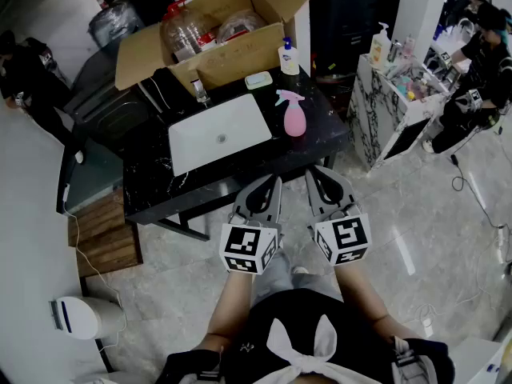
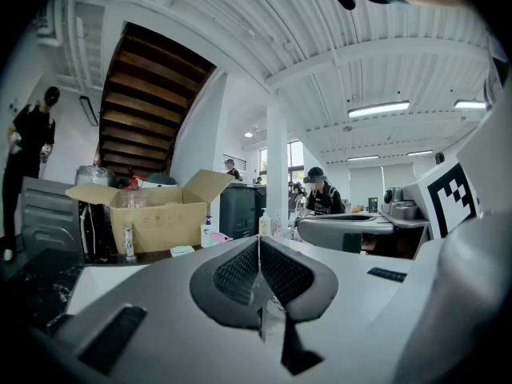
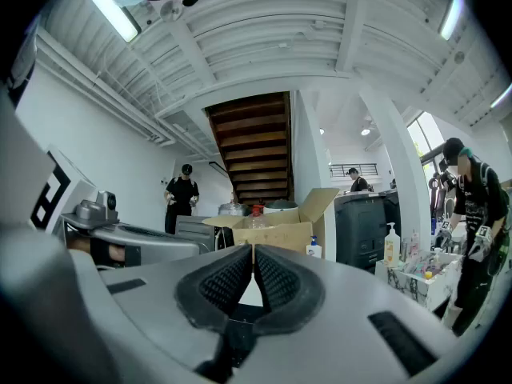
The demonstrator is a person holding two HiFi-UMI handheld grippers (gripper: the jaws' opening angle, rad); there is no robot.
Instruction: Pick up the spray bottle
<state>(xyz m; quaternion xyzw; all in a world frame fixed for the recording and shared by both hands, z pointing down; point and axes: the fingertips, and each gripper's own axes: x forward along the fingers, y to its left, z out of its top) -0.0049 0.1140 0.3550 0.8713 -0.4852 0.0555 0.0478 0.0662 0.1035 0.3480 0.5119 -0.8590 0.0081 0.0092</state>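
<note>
Both grippers have jaws pressed together with nothing in them: left gripper point(image 1: 273, 181), right gripper point(image 1: 317, 171).

Risks:
- Going in like that, the closed tips would just shove the spray bottle point(image 1: 294, 115). It stands upright just right of the sink point(image 1: 196, 152). It's tall and narrow, so it likely topples. Open first.
- A grab at the trigger head would probably slip. Go for the body.
- An overshoot could clip the soap bottle point(image 1: 288, 58), beyond the sink's far right corner.

Pose: grippers are side by side on the near side of the sink, well short of it, roughly level. The right one lines up closer to the bottle.
</note>
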